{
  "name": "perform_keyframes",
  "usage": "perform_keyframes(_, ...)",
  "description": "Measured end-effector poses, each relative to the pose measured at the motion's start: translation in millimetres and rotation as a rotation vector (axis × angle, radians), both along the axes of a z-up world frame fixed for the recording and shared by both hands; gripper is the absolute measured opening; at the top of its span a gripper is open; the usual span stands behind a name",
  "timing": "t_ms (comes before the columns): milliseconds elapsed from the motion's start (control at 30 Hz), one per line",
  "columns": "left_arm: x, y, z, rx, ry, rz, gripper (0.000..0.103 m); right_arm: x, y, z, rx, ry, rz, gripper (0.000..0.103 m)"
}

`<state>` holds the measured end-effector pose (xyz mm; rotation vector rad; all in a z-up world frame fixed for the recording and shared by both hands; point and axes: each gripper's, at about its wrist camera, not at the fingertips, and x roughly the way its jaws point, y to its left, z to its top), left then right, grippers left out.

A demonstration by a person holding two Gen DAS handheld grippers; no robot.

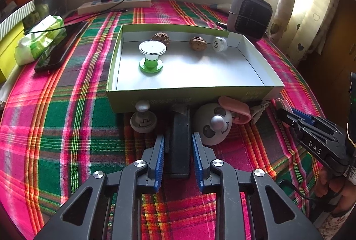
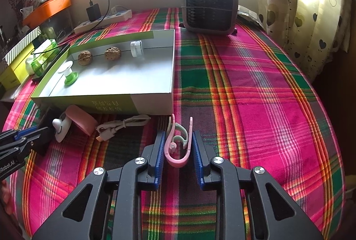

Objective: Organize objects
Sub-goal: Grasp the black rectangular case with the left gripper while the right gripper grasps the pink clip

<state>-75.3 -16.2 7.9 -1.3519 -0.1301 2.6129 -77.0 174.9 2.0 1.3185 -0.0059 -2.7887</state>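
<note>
left gripper (image 1: 178, 139): pads pinching a flat black block (image 1: 179, 146) lying just near of the shallow box (image 1: 189, 97) | right gripper (image 2: 178, 139): pads clamped on a pink hook clip (image 2: 178, 151), right of a white cable (image 2: 120, 125) | box: spool (image 1: 151, 57), two walnuts (image 1: 198, 43), cap | panda toy (image 1: 213, 124) beside the block
</note>
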Motion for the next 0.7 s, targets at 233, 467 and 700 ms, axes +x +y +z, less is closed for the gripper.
perform_keyframes(233, 8.7, -1.3, 0.4, 0.001, -0.001, -0.006, 0.021, 7.5, -1.3, 1.0, -0.007, 0.001, 0.013, 0.025)
perform_keyframes(467, 21.0, 2.0, 0.5, -0.006, -0.002, -0.025, 0.021, 17.7, -7.6, 2.9, -0.021, 0.001, 0.046, 0.025)
perform_keyframes(700, 19.8, 3.6, -0.1, -0.005, -0.001, -0.025, 0.021, 25.7, -14.6, 2.9, -0.028, -0.002, 0.08, 0.025)
